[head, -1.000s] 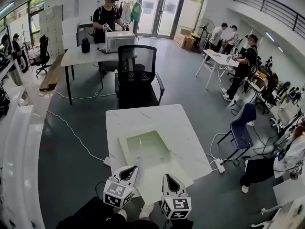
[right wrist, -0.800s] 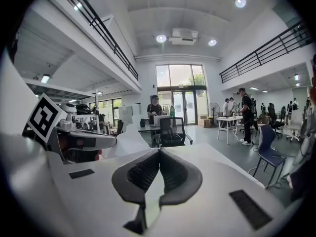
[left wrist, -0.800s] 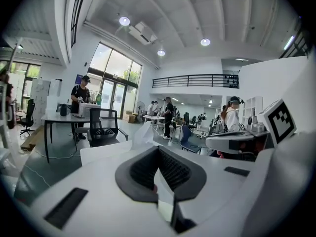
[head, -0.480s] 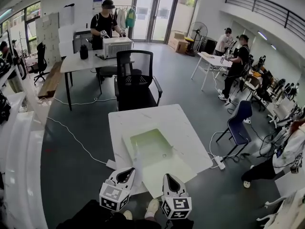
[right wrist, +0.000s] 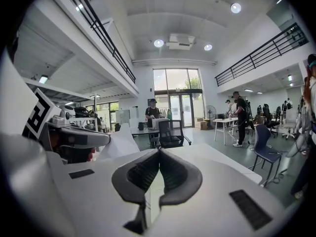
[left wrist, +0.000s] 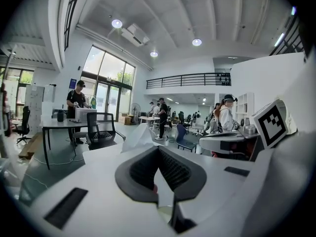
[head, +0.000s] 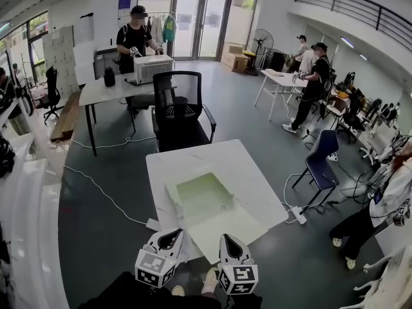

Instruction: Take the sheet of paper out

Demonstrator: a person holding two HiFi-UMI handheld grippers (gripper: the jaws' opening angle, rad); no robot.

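White table (head: 193, 156) supported the far part of the sheet of paper (head: 225, 224). Left gripper (head: 170, 237) and right gripper (head: 230, 244) each clamped its near edge, probably to draw it out evenly.

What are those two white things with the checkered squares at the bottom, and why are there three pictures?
Those are two grabbers, like tongs; a person holds one in each hand. The left gripper and the right gripper show at the bottom of the head view, which comes from a camera on the person's head, looking down. The other two pictures come from a camera on each gripper, looking along its dark jaws. On the white table lies a big pale sheet with a greenish patch, sticking out over the near edge. Both grippers have their jaws shut on its near edge. Whether they pinch paper or a cover around it, I cannot tell.
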